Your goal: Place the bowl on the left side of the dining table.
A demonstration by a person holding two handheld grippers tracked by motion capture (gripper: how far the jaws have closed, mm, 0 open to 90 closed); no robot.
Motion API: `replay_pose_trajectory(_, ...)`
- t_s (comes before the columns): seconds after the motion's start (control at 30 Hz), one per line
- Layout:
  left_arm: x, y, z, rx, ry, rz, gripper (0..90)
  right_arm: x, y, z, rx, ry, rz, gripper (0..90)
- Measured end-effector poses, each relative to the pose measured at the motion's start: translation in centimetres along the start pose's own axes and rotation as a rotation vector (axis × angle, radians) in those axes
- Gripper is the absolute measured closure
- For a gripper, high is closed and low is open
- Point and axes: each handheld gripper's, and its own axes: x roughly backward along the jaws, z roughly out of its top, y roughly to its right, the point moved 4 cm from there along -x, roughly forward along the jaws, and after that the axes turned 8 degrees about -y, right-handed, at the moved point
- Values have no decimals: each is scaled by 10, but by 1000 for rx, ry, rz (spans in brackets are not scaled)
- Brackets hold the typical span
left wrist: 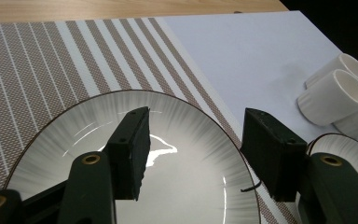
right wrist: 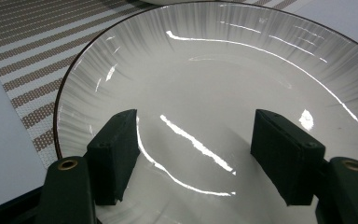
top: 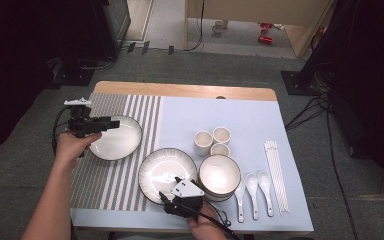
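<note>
The left tongs point(top: 111, 123) hover with jaws apart and nothing between them over a round white ceramic plate with a thin dark rim point(top: 115, 138), which lies flat and empty, face up, on the brown-and-white striped placemat point(top: 97, 180) at the desk's left side. The right tongs point(top: 169, 200), jaws also apart and empty, hang over the near edge of a second, matching white ribbed plate point(top: 160, 172), likewise flat and empty, lying partly on the placemat just left of a stack of white bowls point(top: 220, 175). Being round, neither plate has a long axis.
</note>
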Motion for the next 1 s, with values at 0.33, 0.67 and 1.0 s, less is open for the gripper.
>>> replay_pose_trajectory(0.33, -3, 17, 7, -34, -12, -32, 405, 0, 0, 0, 0, 0, 0, 318)
replay_pose_trajectory(0.67, -8, 41, 13, -94, -44, -56, 422, 0, 0, 0, -1, 0, 0, 318)
replay_pose_trajectory(1.0, -9, 59, 15, -136, -42, -68, 447, 0, 0, 0, 0, 0, 0, 318)
